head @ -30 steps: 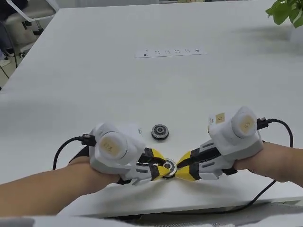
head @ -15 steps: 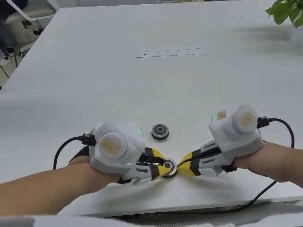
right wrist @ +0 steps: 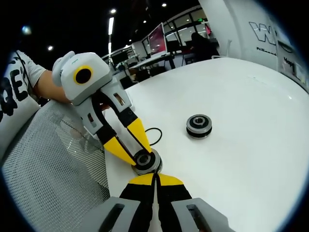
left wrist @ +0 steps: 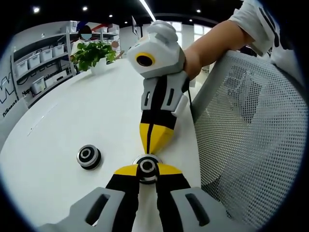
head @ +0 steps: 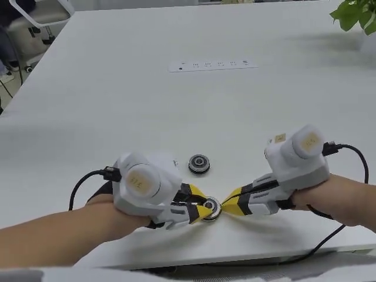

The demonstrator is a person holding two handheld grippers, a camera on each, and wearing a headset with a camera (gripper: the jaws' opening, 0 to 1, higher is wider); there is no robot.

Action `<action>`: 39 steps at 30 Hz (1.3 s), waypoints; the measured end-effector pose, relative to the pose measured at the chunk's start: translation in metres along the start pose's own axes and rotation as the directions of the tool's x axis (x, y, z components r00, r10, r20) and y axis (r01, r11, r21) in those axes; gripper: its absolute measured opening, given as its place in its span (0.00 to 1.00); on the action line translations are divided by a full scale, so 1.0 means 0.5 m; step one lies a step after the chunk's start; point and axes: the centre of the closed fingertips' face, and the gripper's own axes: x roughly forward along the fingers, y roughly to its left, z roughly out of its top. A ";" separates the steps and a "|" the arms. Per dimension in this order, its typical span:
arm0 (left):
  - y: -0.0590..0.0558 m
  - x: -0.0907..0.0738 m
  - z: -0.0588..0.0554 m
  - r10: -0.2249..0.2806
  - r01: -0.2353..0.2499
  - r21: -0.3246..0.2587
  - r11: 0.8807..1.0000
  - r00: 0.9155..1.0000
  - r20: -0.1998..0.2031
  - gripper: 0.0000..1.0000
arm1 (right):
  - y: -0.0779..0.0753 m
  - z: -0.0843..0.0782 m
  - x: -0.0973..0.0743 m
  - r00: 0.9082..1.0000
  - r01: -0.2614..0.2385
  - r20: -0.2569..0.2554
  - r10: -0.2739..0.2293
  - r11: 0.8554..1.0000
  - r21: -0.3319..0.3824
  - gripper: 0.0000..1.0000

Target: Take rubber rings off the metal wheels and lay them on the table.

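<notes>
Holding the metal wheel (left wrist: 147, 166) is the left gripper's (head: 200, 209) job here. Its yellow jaws are pinched on the wheel from either side, just above the table (head: 176, 106) at its near edge. The right gripper (right wrist: 155, 180) comes in from the opposite side with its jaws pressed flat together and their tips touching the wheel's rim. From the right gripper view I cannot tell whether any of the rubber ring (right wrist: 157, 163) is caught between them or whether they merely butt against it.

To do this peel well, I want the left grip firm on the metal faces rather than on the rubber; otherwise I clamp the very band I am trying to free. I judge the right tips need to bite a small fold of ring at the rim's outer edge, then pull sideways and away from the wheel's axis so the band rolls over the lip. Pulling straight back would likely drag the whole wheel out of the left jaws. I should also work low over the table, so nothing drops past the near edge if the ring snaps free.

A second wheel (head: 198, 164) lies flat on the table just beyond the grippers, dark band on, waiting its turn.
</notes>
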 end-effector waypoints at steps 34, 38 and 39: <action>0.002 0.001 0.001 0.011 -0.011 -0.004 1.000 1.000 -0.016 0.08 | 0.023 0.031 -0.003 0.997 -0.049 0.071 0.044 0.996 0.079 0.00; 0.002 0.001 0.001 0.011 -0.011 -0.005 1.000 1.000 -0.016 0.08 | 0.021 0.031 -0.003 0.996 -0.053 0.073 0.047 0.995 0.083 0.00; 0.002 0.001 0.001 0.010 -0.011 -0.005 1.000 1.000 -0.016 0.08 | 0.020 0.031 -0.003 0.996 -0.053 0.074 0.047 0.995 0.084 0.00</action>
